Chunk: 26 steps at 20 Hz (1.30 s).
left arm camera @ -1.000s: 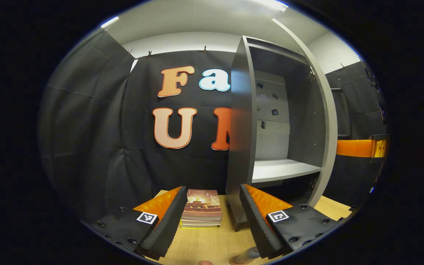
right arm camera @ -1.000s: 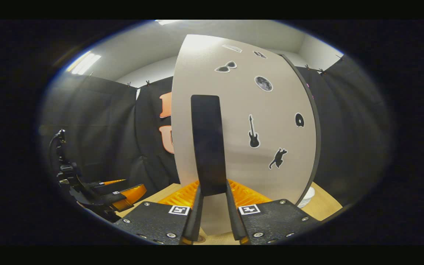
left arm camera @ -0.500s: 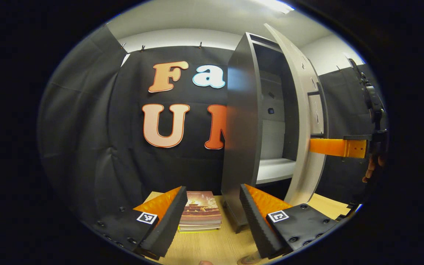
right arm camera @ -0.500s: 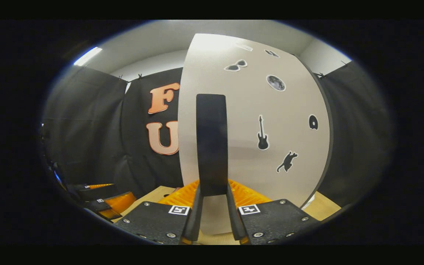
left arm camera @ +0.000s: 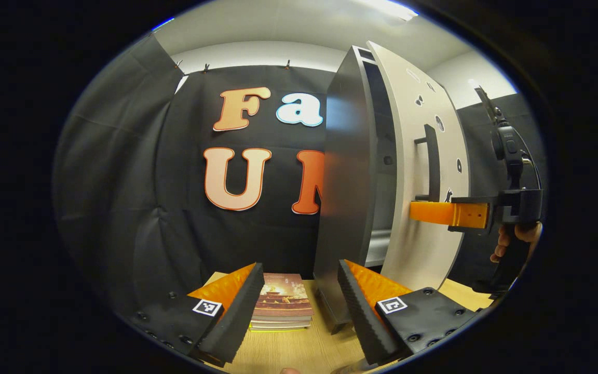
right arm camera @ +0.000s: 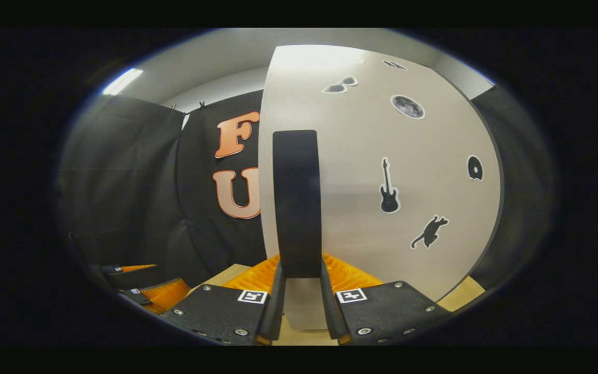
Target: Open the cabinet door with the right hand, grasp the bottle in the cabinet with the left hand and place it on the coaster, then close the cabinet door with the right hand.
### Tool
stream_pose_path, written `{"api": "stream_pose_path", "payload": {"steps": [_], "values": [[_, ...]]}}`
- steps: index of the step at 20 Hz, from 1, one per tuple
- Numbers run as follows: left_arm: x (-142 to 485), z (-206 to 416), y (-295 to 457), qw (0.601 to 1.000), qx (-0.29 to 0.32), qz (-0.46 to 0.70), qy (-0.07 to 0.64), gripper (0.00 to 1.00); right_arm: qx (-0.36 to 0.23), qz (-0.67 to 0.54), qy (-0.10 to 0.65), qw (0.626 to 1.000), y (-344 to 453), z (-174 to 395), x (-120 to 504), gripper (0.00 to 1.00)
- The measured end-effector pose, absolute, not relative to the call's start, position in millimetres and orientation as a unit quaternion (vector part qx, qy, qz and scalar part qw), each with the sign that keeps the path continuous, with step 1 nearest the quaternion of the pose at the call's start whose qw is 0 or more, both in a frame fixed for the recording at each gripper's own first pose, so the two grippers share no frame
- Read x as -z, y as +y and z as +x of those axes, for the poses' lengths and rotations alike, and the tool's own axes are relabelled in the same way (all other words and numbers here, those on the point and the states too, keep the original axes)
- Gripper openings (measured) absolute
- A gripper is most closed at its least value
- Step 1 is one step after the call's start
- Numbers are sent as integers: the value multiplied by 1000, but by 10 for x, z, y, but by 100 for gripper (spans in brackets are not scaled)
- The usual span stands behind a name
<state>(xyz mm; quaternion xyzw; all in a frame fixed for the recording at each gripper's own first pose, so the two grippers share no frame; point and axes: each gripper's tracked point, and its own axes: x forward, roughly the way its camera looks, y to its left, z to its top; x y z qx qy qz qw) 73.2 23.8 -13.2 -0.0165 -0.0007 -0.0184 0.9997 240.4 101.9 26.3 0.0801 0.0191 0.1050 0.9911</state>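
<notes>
Ceiling strip lights lit the booth evenly; fisheye bending curved the cabinet door, and the handle looked soft.

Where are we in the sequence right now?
Late stage. The right hand-held gripper is clamped on the door handle, and the cabinet door stands ajar, a narrow gap left to shut. The left hand-held gripper is open and holds nothing. The frames can't confirm the bottle's placement.

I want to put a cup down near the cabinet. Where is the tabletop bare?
Bare wood lies on the table in front of the stacked books, between the left hand-held gripper fingers. It is tight where the books sit beside the cabinet base.
</notes>
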Motion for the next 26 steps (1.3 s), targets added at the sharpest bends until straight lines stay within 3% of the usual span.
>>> {"api": "stream_pose_path", "payload": {"steps": [9,10,15,17,26], "values": [[166,753,184,1000,-4,-14,10,93,-140,89,22,986,1072,2517,-280,41],[170,755,181,1000,-5,-11,10,93,-147,93,22,984,1095,2523,-286,44],[149,744,170,1000,-2,0,10,93,-142,79,6,987,1119,2534,-353,78],[134,740,181,1000,0,4,8,93,-140,79,9,987,1124,2558,-355,84],[109,738,245,1000,22,-2,6,92,-104,71,7,992,1100,2598,-406,88]]}}
